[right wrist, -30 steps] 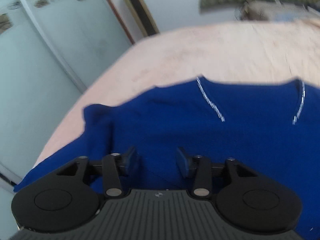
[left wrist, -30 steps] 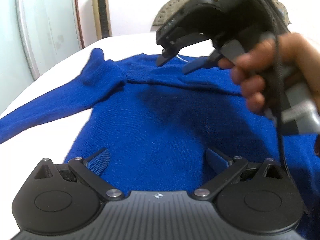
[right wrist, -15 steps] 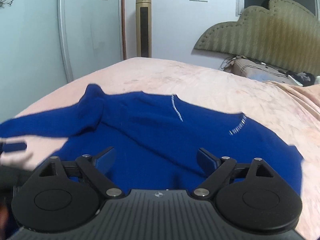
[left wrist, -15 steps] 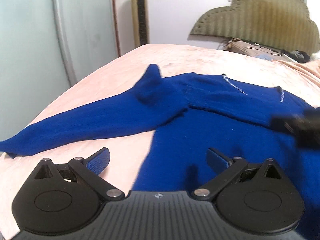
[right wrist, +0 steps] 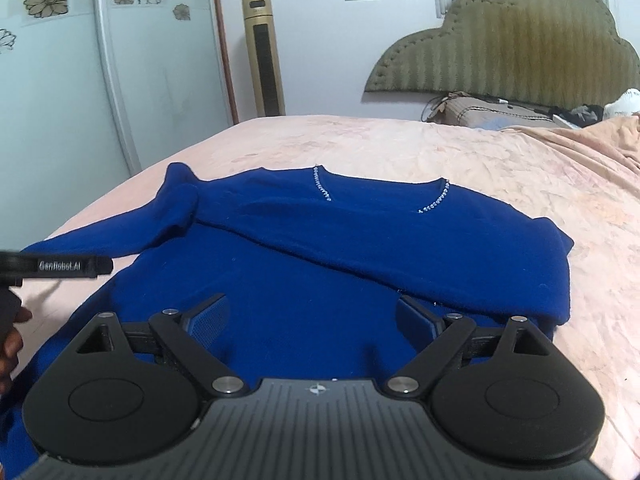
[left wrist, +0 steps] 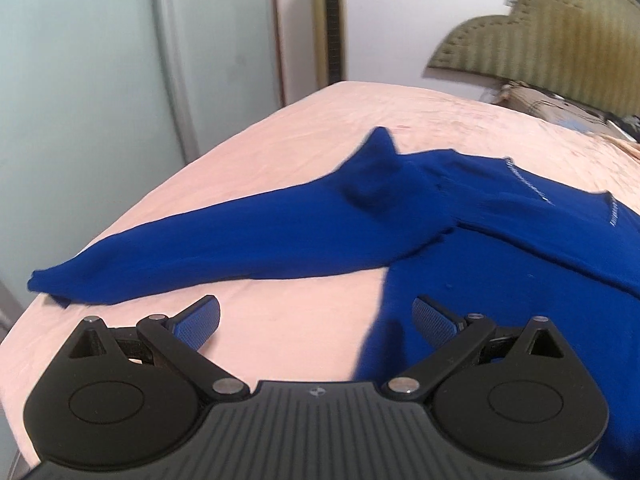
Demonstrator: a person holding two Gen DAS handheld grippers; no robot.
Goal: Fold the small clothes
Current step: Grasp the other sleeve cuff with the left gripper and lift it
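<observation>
Blue sweater (right wrist: 320, 248) lies spread on the pink bedspread (right wrist: 440, 148), neckline with its sparkly trim (right wrist: 322, 186) toward the headboard (right wrist: 508, 44). One sleeve is folded across the chest; the other sleeve (left wrist: 208, 256) runs straight out toward the bed's edge, its cuff right at the corner, and there's a little peak of fabric bunched up at that shoulder.

Right gripper (right wrist: 312, 320) hangs over the sweater's lower body, jaws spread wide, nothing between them, just knit below. Left gripper (left wrist: 316, 320) is wide too, straddling the sweater's side edge, one pad over bare bedspread, the other over blue, holding nothing.

Around it: a pillow (right wrist: 480, 110) and some clutter sit by the headboard, well away. A tall gold tower fan (right wrist: 264, 52) stands against the far wall beside the flowered wardrobe doors (right wrist: 52, 64). Nothing lies on top of the sweater.
</observation>
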